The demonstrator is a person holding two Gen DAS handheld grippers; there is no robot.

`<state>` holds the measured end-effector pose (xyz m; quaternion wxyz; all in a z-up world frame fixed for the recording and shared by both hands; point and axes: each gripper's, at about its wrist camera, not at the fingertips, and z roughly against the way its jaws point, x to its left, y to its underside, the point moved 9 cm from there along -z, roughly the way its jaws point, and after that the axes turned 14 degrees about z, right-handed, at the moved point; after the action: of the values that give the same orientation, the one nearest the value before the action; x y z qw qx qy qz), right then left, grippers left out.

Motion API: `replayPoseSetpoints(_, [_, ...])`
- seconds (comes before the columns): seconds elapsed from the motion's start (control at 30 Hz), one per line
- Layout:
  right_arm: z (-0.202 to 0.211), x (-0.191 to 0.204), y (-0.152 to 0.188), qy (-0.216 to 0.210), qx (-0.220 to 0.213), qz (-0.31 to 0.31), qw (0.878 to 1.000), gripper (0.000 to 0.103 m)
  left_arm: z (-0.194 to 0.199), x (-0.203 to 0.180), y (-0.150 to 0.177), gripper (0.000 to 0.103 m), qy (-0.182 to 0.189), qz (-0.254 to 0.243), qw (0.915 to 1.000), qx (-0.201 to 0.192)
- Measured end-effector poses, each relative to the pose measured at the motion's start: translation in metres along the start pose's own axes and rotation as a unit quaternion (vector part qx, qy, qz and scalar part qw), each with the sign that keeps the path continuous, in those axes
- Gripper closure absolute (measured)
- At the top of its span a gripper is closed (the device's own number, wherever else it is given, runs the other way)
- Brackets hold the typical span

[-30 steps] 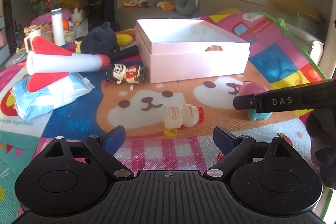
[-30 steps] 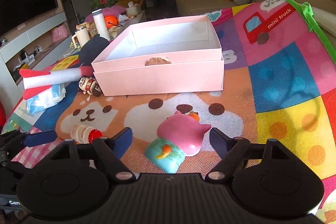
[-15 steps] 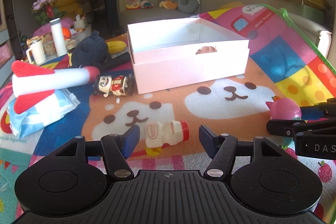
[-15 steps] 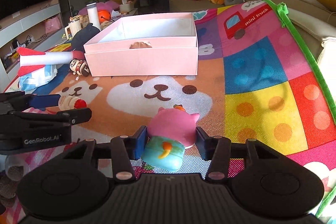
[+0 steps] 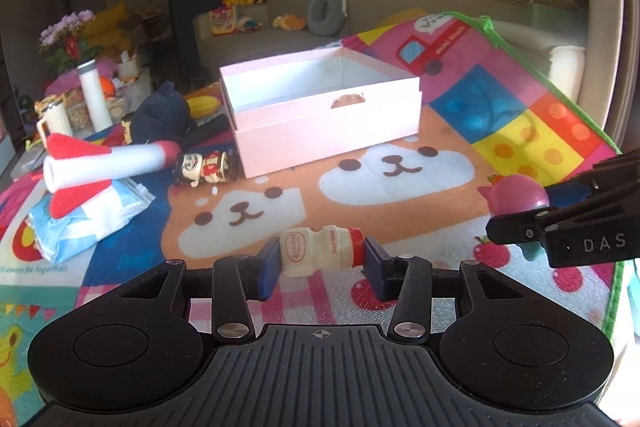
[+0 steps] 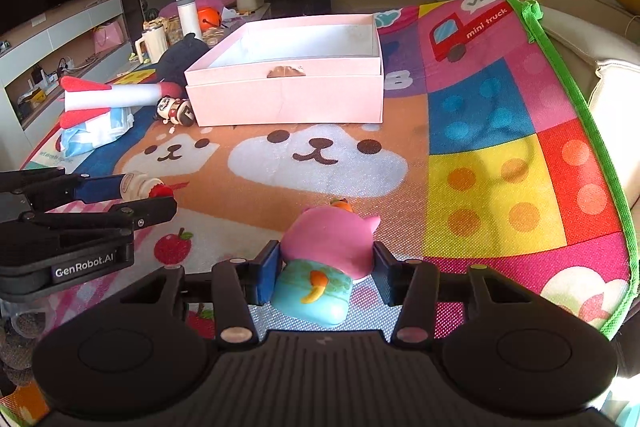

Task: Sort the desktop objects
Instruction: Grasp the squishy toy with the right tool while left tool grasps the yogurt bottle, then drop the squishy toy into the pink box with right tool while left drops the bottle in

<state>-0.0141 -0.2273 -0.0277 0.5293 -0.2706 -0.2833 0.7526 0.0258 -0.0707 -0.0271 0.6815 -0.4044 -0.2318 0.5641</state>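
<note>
A small white drink bottle (image 5: 316,255) with a red cap lies sideways on the play mat. My left gripper (image 5: 323,259) is closing on it, and both blue pads touch its ends. A pink squishy toy (image 6: 328,239) with a teal base sits between the pads of my right gripper (image 6: 326,263), which is shut on it. An open pink box (image 6: 288,99) stands further back on the mat. In the left wrist view the right gripper (image 5: 560,211) and the toy (image 5: 518,195) show at the right edge. In the right wrist view the left gripper (image 6: 120,195) shows at the left.
A white and red foam rocket (image 5: 104,163) lies on a tissue pack (image 5: 80,223) at the left. A small figurine (image 5: 204,167) lies by the box's left corner, with a dark plush (image 5: 160,115) behind it. The mat's green edge (image 6: 580,115) runs along the right.
My left gripper came forward over the bottle and its wide jaws narrowed onto it. The right jaws closed in on the pink toy, and both grippers shifted across the mat.
</note>
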Motion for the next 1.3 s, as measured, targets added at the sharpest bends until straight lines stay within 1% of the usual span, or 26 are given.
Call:
replayPoseSetpoints(0.07, [0.012, 0.000, -0.010, -0.012, -0.010, 0.010, 1.000, 0.056, 0.011, -0.002, -0.013, 0.055, 0.007, -0.005, 0.9997, -0.022])
replayPoseSetpoints(0.13, [0.025, -0.005, -0.031, -0.014, -0.032, 0.014, 0.999, 0.056, 0.015, -0.006, -0.038, 0.055, 0.013, -0.014, 0.9985, -0.052])
replayPoseSetpoints(0.23, [0.039, -0.028, -0.087, -0.009, -0.081, -0.004, 0.997, 0.056, 0.005, -0.010, -0.084, 0.055, 0.010, -0.027, 0.9950, -0.096])
replayPoseSetpoints(0.3, [0.041, -0.046, -0.133, 0.003, -0.119, -0.015, 0.993, 0.056, -0.012, -0.011, -0.122, 0.054, 0.016, -0.013, 0.9934, -0.113])
replayPoseSetpoints(0.37, [0.035, -0.061, -0.176, 0.001, -0.150, -0.024, 0.988, 0.054, -0.032, -0.006, -0.156, 0.036, 0.038, 0.025, 0.9925, -0.113])
replayPoseSetpoints(0.4, [0.030, -0.068, -0.195, 0.006, -0.165, -0.030, 0.986, 0.050, -0.041, 0.000, -0.170, 0.019, 0.038, 0.046, 0.9918, -0.113])
replayPoseSetpoints(0.43, [0.024, -0.075, -0.209, 0.024, -0.171, -0.034, 0.984, 0.045, -0.045, 0.009, -0.179, 0.010, 0.029, 0.062, 0.9907, -0.118])
replayPoseSetpoints(0.47, [0.018, -0.080, -0.218, 0.044, -0.171, -0.032, 0.984, 0.044, -0.046, 0.021, -0.183, 0.009, 0.016, 0.075, 0.9893, -0.124])
replayPoseSetpoints(0.5, [0.013, -0.082, -0.223, 0.057, -0.168, -0.027, 0.984, 0.044, -0.045, 0.030, -0.182, 0.008, 0.005, 0.080, 0.9889, -0.125])
replayPoseSetpoints(0.57, [0.005, -0.081, -0.220, 0.061, -0.164, -0.016, 0.984, 0.044, -0.040, 0.052, -0.164, 0.006, -0.024, 0.077, 0.9899, -0.117])
replayPoseSetpoints(0.63, [-0.005, -0.076, -0.208, 0.070, -0.158, -0.003, 0.985, 0.043, -0.036, 0.066, -0.136, 0.005, -0.047, 0.064, 0.9913, -0.105])
replayPoseSetpoints(0.7, [-0.016, -0.064, -0.195, 0.073, -0.148, 0.015, 0.986, 0.043, -0.032, 0.077, -0.103, 0.005, -0.057, 0.052, 0.9937, -0.081])
replayPoseSetpoints(0.8, [-0.034, -0.019, -0.172, 0.045, -0.132, 0.076, 0.987, 0.043, -0.028, 0.092, -0.062, 0.003, -0.072, 0.038, 0.9954, -0.051])
replayPoseSetpoints(0.87, [-0.043, 0.022, -0.159, 0.014, -0.126, 0.131, 0.983, 0.044, -0.026, 0.107, -0.044, 0.003, -0.108, 0.019, 0.9927, -0.050])
replayPoseSetpoints(0.9, [-0.048, 0.042, -0.154, 0.001, -0.122, 0.155, 0.980, 0.047, -0.025, 0.116, -0.041, 0.003, -0.128, 0.016, 0.9902, -0.053])
replayPoseSetpoints(0.93, [-0.054, 0.068, -0.147, -0.012, -0.116, 0.189, 0.975, 0.053, -0.024, 0.128, -0.039, 0.003, -0.145, 0.022, 0.9875, -0.056])
replayPoseSetpoints(1.0, [-0.069, 0.106, -0.139, -0.020, -0.107, 0.246, 0.963, 0.060, -0.022, 0.151, -0.039, 0.003, -0.163, 0.056, 0.9831, -0.060])
replayPoseSetpoints(1.03, [-0.077, 0.122, -0.138, -0.014, -0.108, 0.269, 0.957, 0.061, -0.022, 0.160, -0.039, 0.002, -0.171, 0.073, 0.9807, -0.062])
replayPoseSetpoints(1.1, [-0.092, 0.147, -0.138, 0.018, -0.113, 0.310, 0.944, 0.061, -0.019, 0.182, -0.036, 0.002, -0.192, 0.104, 0.9735, -0.066])
replayPoseSetpoints(1.13, [-0.099, 0.156, -0.140, 0.027, -0.115, 0.326, 0.938, 0.061, -0.019, 0.191, -0.034, 0.002, -0.194, 0.129, 0.9706, -0.061])
replayPoseSetpoints(1.2, [-0.113, 0.170, -0.144, 0.033, -0.111, 0.349, 0.930, 0.061, -0.013, 0.208, -0.033, 0.001, -0.172, 0.183, 0.9660, -0.061])
replayPoseSetpoints(1.3, [-0.135, 0.185, -0.153, 0.041, -0.097, 0.377, 0.920, 0.061, -0.009, 0.219, -0.030, 0.001, -0.152, 0.225, 0.9602, -0.066])
